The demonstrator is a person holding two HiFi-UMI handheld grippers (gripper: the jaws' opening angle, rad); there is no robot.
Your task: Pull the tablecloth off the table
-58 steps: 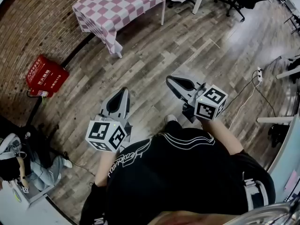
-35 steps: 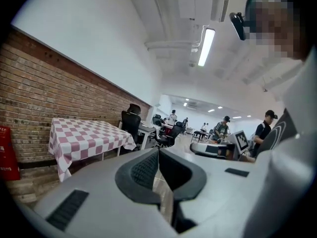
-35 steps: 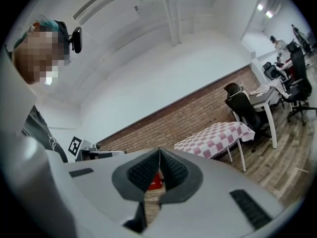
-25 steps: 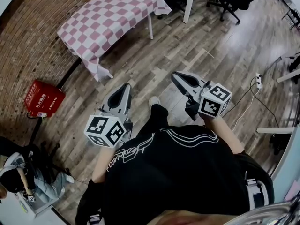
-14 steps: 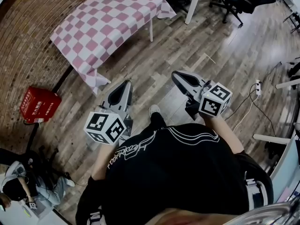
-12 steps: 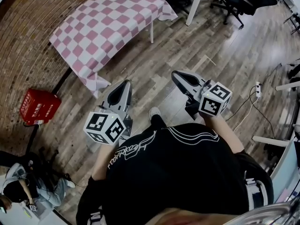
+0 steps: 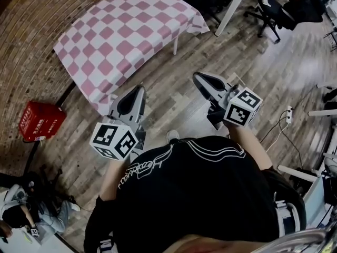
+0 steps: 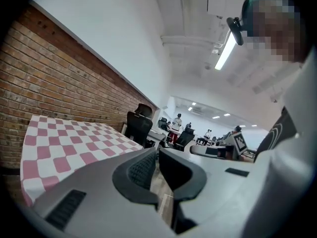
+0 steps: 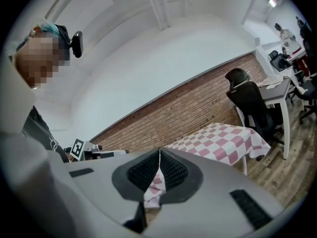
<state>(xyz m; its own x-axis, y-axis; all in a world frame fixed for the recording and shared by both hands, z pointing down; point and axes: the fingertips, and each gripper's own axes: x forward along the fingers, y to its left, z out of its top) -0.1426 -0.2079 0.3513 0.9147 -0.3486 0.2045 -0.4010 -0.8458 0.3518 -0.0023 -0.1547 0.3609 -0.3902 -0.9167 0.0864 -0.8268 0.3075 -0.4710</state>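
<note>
Plank floor (image 7: 274,78) fills most of the head view, with a brick wall (image 7: 26,41) curving round at 10 o'clock. The pink-and-white checked tablecloth (image 7: 126,36) lies spread over the worktop at 11 o'clock, hiding all but one white leg (image 7: 175,47). An office chair (image 7: 274,16) stands at 1 o'clock and a red box (image 7: 41,121) at 9. The left gripper (image 7: 140,88) and right gripper (image 7: 197,77) are held apart from the cloth, jaws closed on nothing. The person's black top (image 7: 200,194) hides the floor at 6.

Left gripper (image 7: 139,89); right gripper (image 7: 196,76); jaws together
</note>
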